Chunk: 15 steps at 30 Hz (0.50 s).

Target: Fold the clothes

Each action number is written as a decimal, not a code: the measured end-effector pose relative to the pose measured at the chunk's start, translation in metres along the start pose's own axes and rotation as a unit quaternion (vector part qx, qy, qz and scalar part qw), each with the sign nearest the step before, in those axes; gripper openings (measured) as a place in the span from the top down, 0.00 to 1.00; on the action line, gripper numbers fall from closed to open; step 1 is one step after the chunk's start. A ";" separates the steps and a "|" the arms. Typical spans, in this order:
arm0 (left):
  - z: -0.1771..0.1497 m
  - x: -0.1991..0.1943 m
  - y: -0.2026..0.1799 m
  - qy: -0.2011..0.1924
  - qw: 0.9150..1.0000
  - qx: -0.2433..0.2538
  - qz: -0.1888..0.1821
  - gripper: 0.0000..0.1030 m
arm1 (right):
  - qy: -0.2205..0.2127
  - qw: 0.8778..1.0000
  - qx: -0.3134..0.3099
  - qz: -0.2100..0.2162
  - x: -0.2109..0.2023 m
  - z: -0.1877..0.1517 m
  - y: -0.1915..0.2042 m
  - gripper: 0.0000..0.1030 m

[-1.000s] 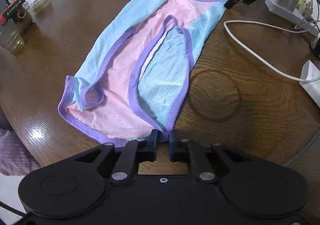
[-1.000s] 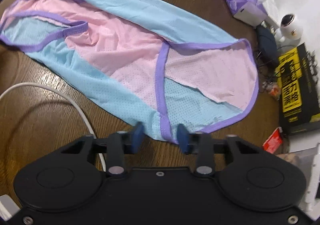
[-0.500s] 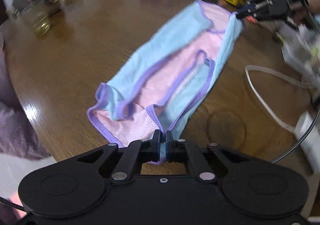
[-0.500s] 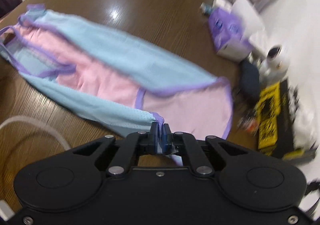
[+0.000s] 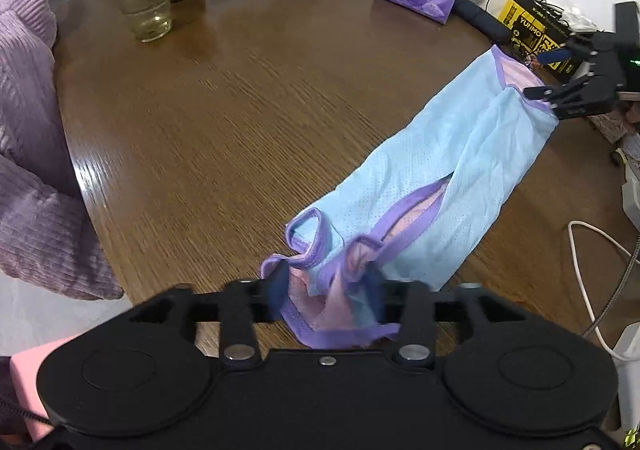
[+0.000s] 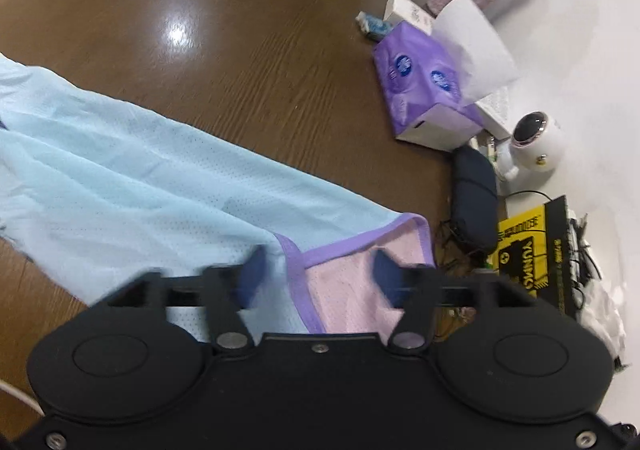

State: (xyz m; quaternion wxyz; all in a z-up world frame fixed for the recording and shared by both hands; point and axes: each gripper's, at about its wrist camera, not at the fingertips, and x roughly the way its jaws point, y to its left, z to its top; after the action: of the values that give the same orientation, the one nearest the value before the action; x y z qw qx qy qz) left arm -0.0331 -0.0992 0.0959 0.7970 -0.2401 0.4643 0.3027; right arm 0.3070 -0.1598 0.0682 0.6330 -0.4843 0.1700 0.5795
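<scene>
While the garment (image 5: 452, 170) lies folded lengthwise across the brown tabletop (image 5: 240, 110), both tongs are opening at its two ends. The left tongs (image 5: 328, 294) have their jaws apart, and the strap end, with purple trim and pink lining, sits bunched between them; the pads do not seem to press it. The right tongs (image 6: 316, 274) stand wider, with the hem end, blue and pink with a purple border, loose between the blue fingers (image 6: 252, 274). In the left view the right tongs (image 5: 556, 70) are at the far end of the garment. A glass (image 5: 144, 6) stands well apart from it, and a purple tissue box (image 6: 424, 90) is near the hem end. A white cable (image 5: 584, 282) lies beside the cloth.
</scene>
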 end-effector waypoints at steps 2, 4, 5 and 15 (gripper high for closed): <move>-0.002 -0.003 0.000 0.001 1.000 0.009 -0.008 0.53 | 0.000 1.000 0.021 0.000 -0.012 -0.011 -0.012 0.30; -0.005 -0.005 -0.005 0.007 0.999 0.030 -0.034 0.51 | 0.016 0.999 0.033 0.017 -0.016 -0.026 -0.020 0.30; -0.006 -0.005 -0.007 0.010 0.998 0.042 -0.048 0.50 | 0.023 0.999 0.039 0.026 -0.018 -0.033 -0.024 0.30; -0.020 0.017 -0.034 0.043 0.990 0.126 -0.052 0.88 | 0.081 0.995 0.013 0.048 0.028 -0.044 -0.028 0.85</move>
State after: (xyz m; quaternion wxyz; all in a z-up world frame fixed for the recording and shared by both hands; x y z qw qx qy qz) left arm -0.0141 -0.1319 0.0749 0.8151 -0.1747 0.5189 0.1894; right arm 0.3551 -0.1754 0.0372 0.5949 -0.5127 0.2515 0.5657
